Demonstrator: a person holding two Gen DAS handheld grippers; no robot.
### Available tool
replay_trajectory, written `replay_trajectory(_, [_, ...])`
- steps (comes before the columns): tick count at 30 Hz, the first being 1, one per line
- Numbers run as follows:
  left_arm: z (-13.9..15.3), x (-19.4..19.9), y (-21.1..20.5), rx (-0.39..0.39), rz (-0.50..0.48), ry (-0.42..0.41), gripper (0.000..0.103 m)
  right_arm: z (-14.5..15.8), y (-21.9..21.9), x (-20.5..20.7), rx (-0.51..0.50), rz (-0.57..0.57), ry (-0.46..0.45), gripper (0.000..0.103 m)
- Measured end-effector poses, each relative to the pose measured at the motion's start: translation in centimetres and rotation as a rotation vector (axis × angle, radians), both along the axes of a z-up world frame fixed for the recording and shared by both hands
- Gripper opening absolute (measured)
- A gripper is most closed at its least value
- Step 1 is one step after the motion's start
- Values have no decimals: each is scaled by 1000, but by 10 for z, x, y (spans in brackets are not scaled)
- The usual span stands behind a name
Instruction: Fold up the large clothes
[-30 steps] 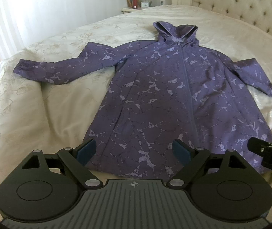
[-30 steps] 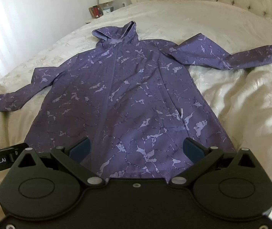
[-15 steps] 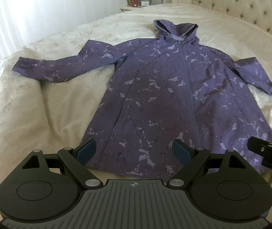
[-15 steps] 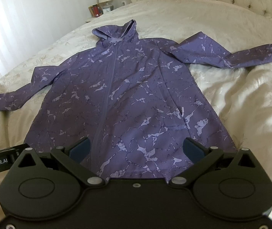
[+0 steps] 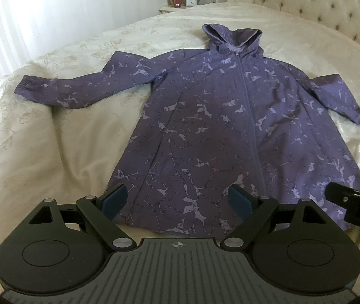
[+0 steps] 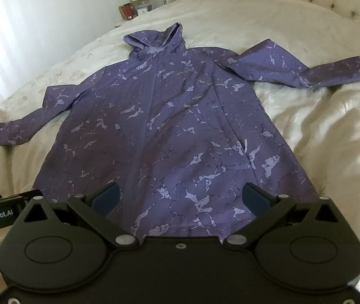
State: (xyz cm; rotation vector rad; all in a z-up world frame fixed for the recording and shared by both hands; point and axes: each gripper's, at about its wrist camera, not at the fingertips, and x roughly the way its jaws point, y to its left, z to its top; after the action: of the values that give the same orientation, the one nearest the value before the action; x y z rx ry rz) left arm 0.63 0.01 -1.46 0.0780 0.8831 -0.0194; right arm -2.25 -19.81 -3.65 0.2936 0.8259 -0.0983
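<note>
Lying flat and face-up on the bed (image 5: 53, 131), the purple hooded coat (image 5: 230, 126) has both sleeves spread wide, its hem nearest the 2 grippers. The left gripper (image 5: 180, 200) and right gripper (image 6: 182, 198) hover above that hem with jaws apart, gripping nothing. No fold looks begun; the next move probably calls for pinching a sleeve or side edge and carrying it across.

left wrist: foot of bed (image 5: 53, 131), facing headboard (image 5: 319, 2) | right wrist: same
</note>
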Motion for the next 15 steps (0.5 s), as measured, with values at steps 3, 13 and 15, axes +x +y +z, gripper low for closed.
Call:
replay_trajectory(3, [-1,3,1,-1,0,6,87,-1,0,1,2,1,4,102])
replay_trajectory(13, [-6,14,1,0,-4,24,87,-7,-2,11,27,4,28,102])
replay_trajectory(15, [-6,18,2,-1,-2,26,87,-9,-4,14,45,4,34,102])
